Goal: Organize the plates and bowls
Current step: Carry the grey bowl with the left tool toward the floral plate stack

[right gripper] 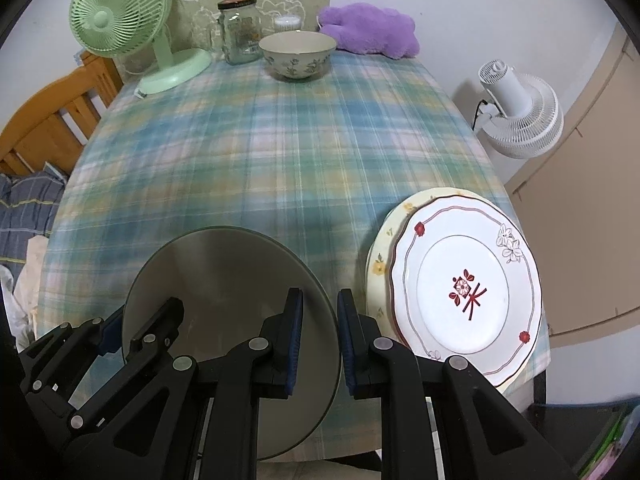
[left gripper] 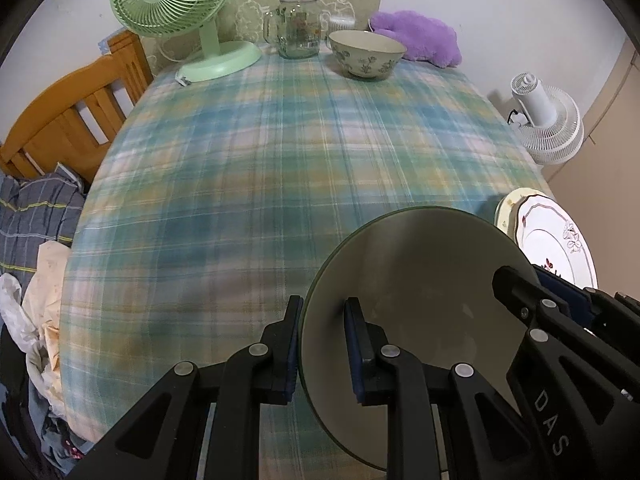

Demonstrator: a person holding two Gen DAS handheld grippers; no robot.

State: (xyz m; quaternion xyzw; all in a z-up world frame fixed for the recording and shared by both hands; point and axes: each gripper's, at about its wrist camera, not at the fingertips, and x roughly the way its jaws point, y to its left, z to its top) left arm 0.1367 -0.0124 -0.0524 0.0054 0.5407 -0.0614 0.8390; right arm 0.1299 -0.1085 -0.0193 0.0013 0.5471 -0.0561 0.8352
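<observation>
Both claws, left claw [left gripper: 324, 346] and right claw [right gripper: 320, 340], clenched opposite rims of the grey-green round bowl [left gripper: 420, 280], presumably to keep it level, near-left of the stacked plates [right gripper: 464, 288].

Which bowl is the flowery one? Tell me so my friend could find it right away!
Look at the table with the plaid cloth and go to its far end by the wall. Between the glass jar and the purple plush toy stands the flowery bowl. It is cream with small green-blue flower sprigs painted outside, unlike the plain bowl held up close by both tongs.
</observation>
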